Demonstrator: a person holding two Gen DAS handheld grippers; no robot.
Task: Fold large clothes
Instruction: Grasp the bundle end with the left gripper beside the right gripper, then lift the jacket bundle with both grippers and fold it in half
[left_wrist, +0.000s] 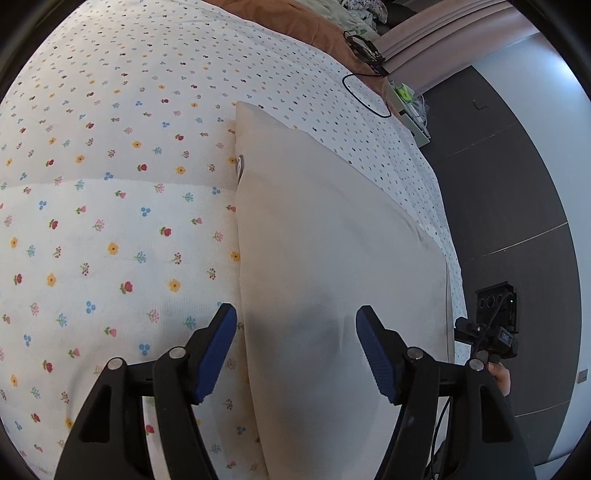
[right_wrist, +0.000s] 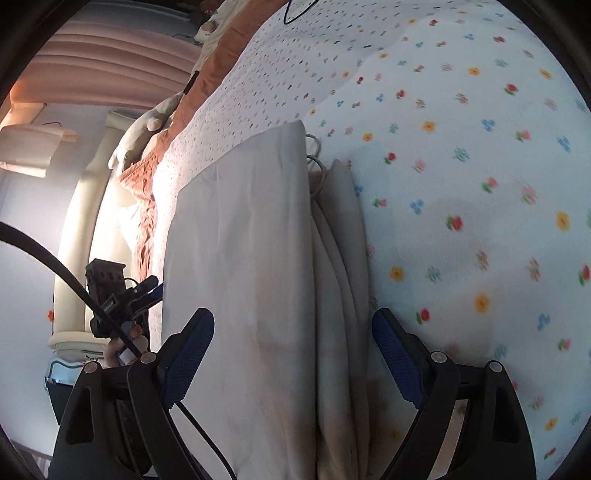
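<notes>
A cream-white garment (left_wrist: 332, 258) lies folded in a long flat strip on the flowered bed sheet (left_wrist: 110, 221). My left gripper (left_wrist: 295, 350) is open and hovers just above the near end of the strip, holding nothing. In the right wrist view the same garment (right_wrist: 251, 258) shows stacked folded layers and a drawstring loop (right_wrist: 314, 162) at its far end. My right gripper (right_wrist: 291, 354) is open over the garment's near end, empty. Each gripper shows at the edge of the other's view: the right one (left_wrist: 491, 332), the left one (right_wrist: 118, 295).
The bed's edge (left_wrist: 443, 229) drops to a dark floor (left_wrist: 517, 184) beside the garment. A black cable (left_wrist: 365, 96) loops on the sheet at the far end. A brown blanket (right_wrist: 155, 166) and a plush toy (right_wrist: 144, 136) lie along the bed's far side.
</notes>
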